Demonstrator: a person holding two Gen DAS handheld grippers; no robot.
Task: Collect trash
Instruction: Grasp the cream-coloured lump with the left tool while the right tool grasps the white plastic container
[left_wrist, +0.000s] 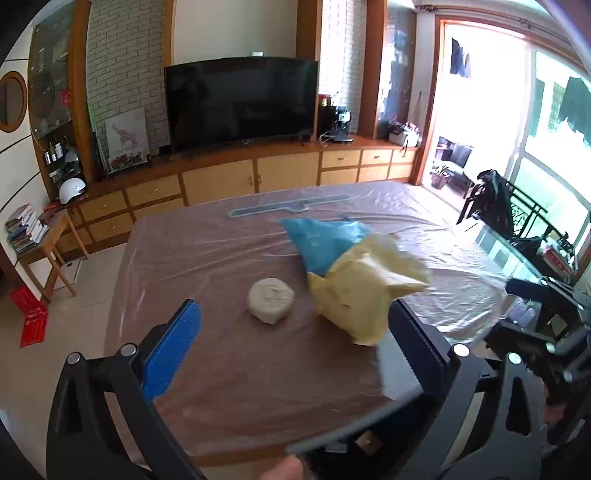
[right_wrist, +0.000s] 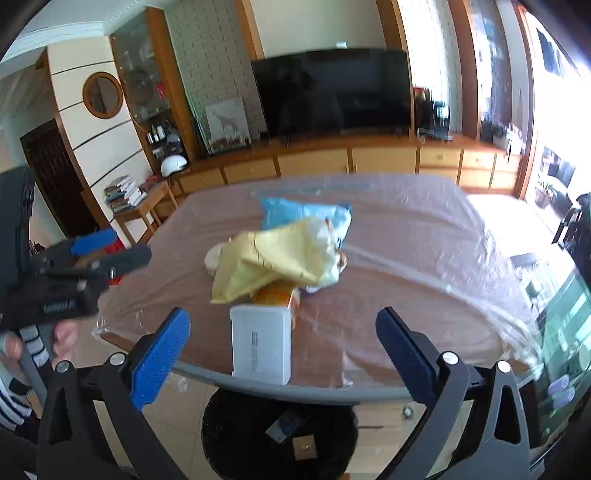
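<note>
A plastic-covered table (left_wrist: 229, 369) holds a yellow wrapper (left_wrist: 362, 291), a blue bag (left_wrist: 325, 240) behind it and a round white lump (left_wrist: 271, 301). My left gripper (left_wrist: 295, 321) hangs open above the near table edge, nothing between its pads. The right wrist view shows the yellow wrapper (right_wrist: 273, 258), blue bag (right_wrist: 303, 212), an orange item (right_wrist: 275, 295) under the wrapper, and a white box (right_wrist: 260, 343) at the table's near edge. My right gripper (right_wrist: 282, 314) is open; the box lies between its fingers in view, untouched. A black bin (right_wrist: 277, 435) stands below.
The bin's grey rim (left_wrist: 351, 421) curves just under the table edge. A TV and wooden cabinets (left_wrist: 240, 103) line the far wall. A side table with books (left_wrist: 33, 236) stands left, a glass table and dark chair (left_wrist: 495, 214) right.
</note>
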